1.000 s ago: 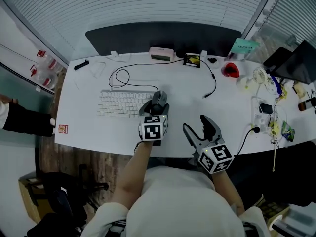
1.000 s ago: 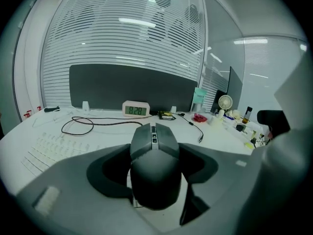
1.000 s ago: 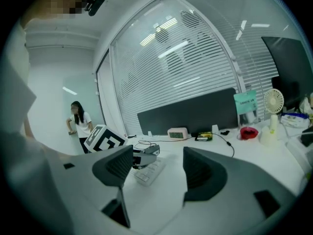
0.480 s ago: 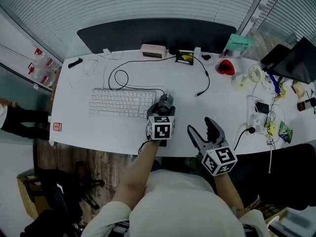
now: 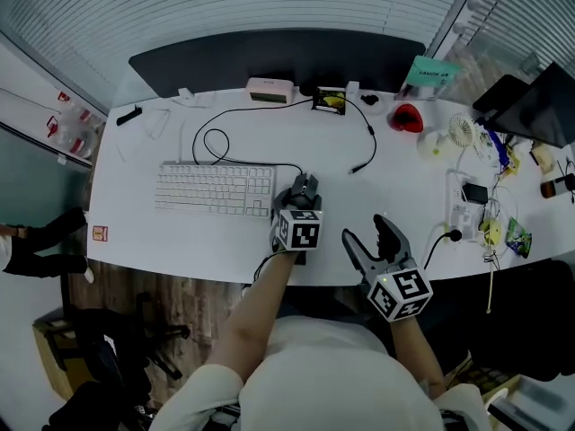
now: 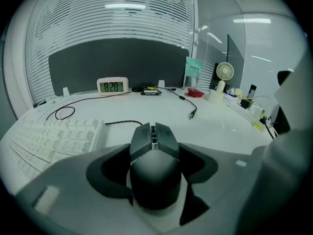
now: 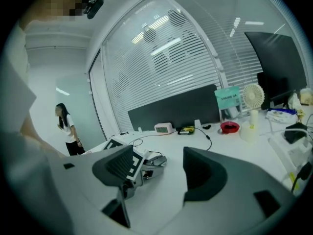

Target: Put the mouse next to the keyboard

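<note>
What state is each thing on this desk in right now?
White keyboard: lying flat, untouched.
Black computer mouse: gripped, just right of the keyboard.
Left hand-held gripper: shut on the mouse.
Right hand-held gripper: open, empty.
Pale digital clock: display lit.

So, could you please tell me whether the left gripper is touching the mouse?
Touching. In the left gripper view, the left gripper has its fingers pressed against both sides of the mouse.
</note>
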